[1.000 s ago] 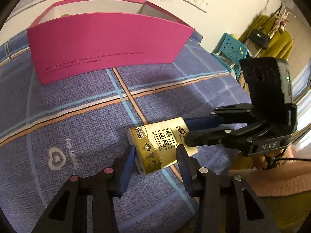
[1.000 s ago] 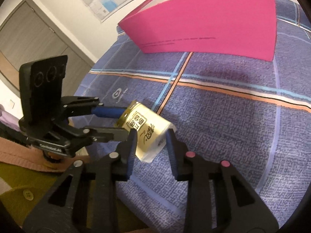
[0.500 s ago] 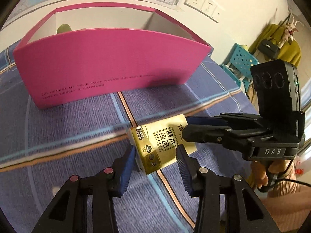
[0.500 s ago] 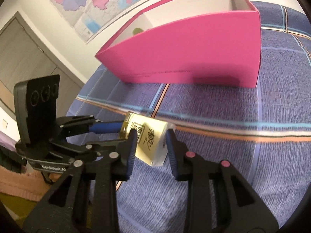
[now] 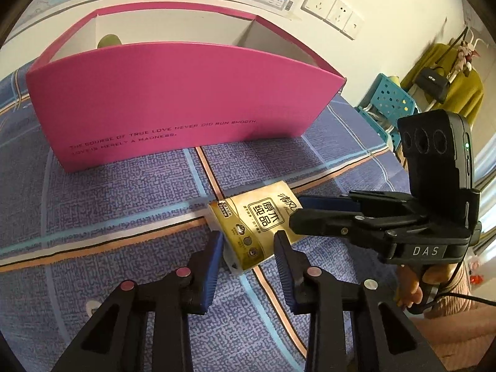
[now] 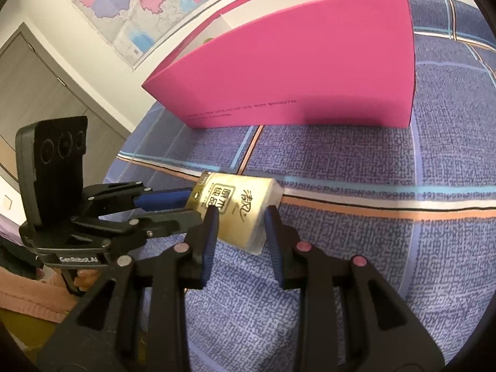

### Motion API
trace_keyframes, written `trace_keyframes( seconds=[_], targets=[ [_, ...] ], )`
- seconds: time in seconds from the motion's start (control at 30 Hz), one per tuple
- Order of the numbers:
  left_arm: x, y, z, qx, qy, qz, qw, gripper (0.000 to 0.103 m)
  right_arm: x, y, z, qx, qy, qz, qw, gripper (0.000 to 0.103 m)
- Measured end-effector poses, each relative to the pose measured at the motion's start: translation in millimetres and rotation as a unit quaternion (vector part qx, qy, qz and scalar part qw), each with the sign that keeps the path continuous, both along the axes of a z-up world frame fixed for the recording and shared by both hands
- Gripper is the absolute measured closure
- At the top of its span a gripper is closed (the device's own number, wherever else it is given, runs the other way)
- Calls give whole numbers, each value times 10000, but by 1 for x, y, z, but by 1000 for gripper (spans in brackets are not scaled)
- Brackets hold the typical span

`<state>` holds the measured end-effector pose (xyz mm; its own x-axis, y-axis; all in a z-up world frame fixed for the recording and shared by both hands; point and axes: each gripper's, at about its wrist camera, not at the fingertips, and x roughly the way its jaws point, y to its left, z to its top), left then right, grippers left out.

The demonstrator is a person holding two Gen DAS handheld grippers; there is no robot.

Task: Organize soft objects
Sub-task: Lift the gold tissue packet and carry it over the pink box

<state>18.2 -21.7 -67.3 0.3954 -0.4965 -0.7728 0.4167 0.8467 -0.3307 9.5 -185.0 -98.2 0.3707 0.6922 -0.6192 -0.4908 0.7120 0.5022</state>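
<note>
I have the tissue pack [image 5: 259, 224] pinched from two sides and held just above the blue checked cloth [image 5: 108, 192], in front of the pink box [image 5: 173, 105]. The left gripper [image 5: 248, 248] has its fingers [image 5: 214, 255] narrow and pressed on the near end of the pack; the right gripper [image 6: 238, 226] clamps the other end, its blue pads on either flank.

The step in hand, as I judge it, is carrying the pack over the box's front wall and setting it inside. To do that well I would keep both grips even, since the pack is soft and will buckle or twist if one hand leads. I would lift level until the pack clears the rim, move forward with both hands together, then lower and let go on both sides at once.

The front wall of the box is tall and stands squarely in the path, so height comes first. A partition [image 5: 245, 32] divides the inside, and something green [image 5: 108, 40] sits in the left compartment; I cannot tell what it is. A map [image 6: 130, 3] and sockets [image 5: 331, 9] on the wall are well clear.
</note>
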Motion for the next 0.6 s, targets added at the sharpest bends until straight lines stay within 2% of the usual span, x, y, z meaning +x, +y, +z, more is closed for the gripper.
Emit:
trace_keyframes(
  seconds=[0.6],
  targets=[
    [0,0,26,-28,-380,28,9993,69,-9,-2,25,-55,-439,-42,9990,69]
  ],
)
